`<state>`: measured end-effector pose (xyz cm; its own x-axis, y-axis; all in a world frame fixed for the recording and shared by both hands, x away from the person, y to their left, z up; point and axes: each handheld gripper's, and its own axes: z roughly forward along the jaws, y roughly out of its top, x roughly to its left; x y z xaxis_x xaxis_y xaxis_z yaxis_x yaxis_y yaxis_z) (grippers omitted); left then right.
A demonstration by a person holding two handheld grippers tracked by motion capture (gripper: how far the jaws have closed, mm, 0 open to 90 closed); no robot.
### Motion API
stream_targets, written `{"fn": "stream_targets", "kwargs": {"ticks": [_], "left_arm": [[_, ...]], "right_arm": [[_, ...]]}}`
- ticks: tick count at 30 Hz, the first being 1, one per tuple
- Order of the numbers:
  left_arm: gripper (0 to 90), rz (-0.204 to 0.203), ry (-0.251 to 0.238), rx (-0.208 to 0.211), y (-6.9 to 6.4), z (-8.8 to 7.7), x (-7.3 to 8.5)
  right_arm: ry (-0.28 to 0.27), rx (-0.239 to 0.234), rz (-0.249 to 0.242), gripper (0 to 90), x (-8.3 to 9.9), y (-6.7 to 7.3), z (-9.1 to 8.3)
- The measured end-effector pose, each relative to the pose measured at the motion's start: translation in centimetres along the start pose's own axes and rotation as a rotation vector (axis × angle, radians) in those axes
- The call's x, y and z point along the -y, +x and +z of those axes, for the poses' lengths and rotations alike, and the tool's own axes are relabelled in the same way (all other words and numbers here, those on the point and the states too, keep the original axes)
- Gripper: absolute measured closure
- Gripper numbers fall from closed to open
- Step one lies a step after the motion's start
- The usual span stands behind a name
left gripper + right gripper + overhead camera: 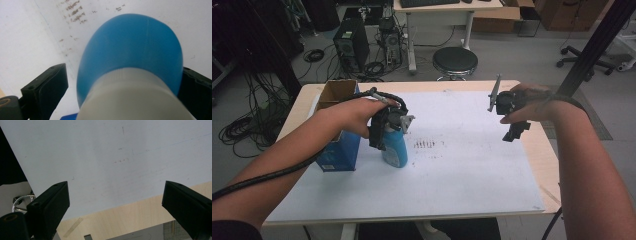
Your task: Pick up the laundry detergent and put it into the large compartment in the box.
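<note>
Your left gripper stands over a blue bottle with a white cap, upright on the white sheet that covers the light wooden table, just beside an open blue cardboard box. From the high view your left hand and the gripper body cover the bottle's top, so only its lower blue body shows there. In the left gripper view the bottle sits between the two black jaws, its blurred white cap cut off by the bottom edge. The jaw at the left of that view stands clear of the bottle with white sheet showing in the gap; the other is mostly hidden behind the bottle's shoulder, and you cannot tell whether it touches. The jaws are wide and not yet clamped on the bottle. A patch of small dark marks lies on the sheet just beside the bottle; what they are is too fine to read.

Your right gripper hangs above the right side of the table, well apart from the bottle, its grey plate tilted up. In the right gripper view its jaws stand wide with nothing between them, over the sheet's edge and a strip of bare wood. A bit of metal ring at that view's left edge is cut off and hard to identify.
</note>
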<state>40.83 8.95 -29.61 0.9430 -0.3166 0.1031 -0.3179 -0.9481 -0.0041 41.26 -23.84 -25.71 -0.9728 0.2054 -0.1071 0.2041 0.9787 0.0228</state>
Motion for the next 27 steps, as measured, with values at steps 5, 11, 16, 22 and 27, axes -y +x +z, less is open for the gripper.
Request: {"fn": "stream_targets", "kwargs": {"ticks": [5, 11, 16, 22, 27], "left_arm": [[8.4, -0.016, 0.006, 0.012, 0.04, -0.04, -0.01], [10.9, -0.008, 0.014, 0.018, 0.06, -0.10, -0.10], [13.0, -0.002, 0.009, 0.021, -0.02, -0.25, -0.22], [15.4, 0.012, 0.016, 0.018, 0.04, -0.22, -0.36], [18.1, 0.029, 0.034, 0.017, 0.06, -0.10, -0.43]], "right_arm": [[0.002, -0.001, 0.002, 7.5, 0.03, -0.06, 0.14], [0.003, -0.002, -0.004, 7.6, -0.06, -0.10, 0.23], [0.002, -0.003, 0.000, 7.6, -0.06, -0.10, 0.34], [0.004, -0.007, 0.002, 7.5, 0.00, -0.06, 0.53], [0.002, -0.007, 0.007, 7.6, 0.12, -0.04, 0.59]]}}
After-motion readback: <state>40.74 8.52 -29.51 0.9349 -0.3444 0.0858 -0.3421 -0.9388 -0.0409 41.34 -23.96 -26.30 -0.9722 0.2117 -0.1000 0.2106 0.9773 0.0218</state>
